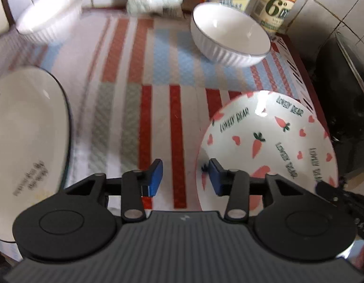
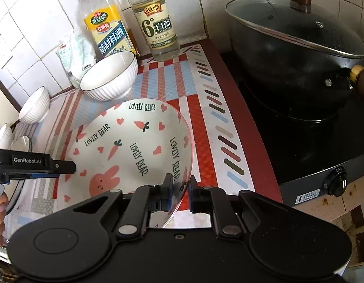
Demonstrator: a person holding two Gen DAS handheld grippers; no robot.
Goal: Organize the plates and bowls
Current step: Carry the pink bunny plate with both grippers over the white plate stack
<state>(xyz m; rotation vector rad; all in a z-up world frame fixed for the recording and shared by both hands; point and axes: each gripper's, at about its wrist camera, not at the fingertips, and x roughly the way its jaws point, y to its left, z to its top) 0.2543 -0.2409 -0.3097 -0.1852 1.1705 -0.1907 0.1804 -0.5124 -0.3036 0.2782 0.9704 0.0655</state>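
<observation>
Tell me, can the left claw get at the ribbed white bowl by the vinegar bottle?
Probably yes. The left claw is open and holds nothing, and only bare striped mat lies between it and the ribbed white bowl.

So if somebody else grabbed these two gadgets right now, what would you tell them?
Right gripper: shut on the rim of the Lovely Bear bowl, which is tilted.
Left gripper: open, holding nothing, beside that bowl.
On the striped mat: a ribbed white bowl at the back, another far left, a white plate on the left.
Nothing looks stacked yet; all the sorting remains.
</observation>
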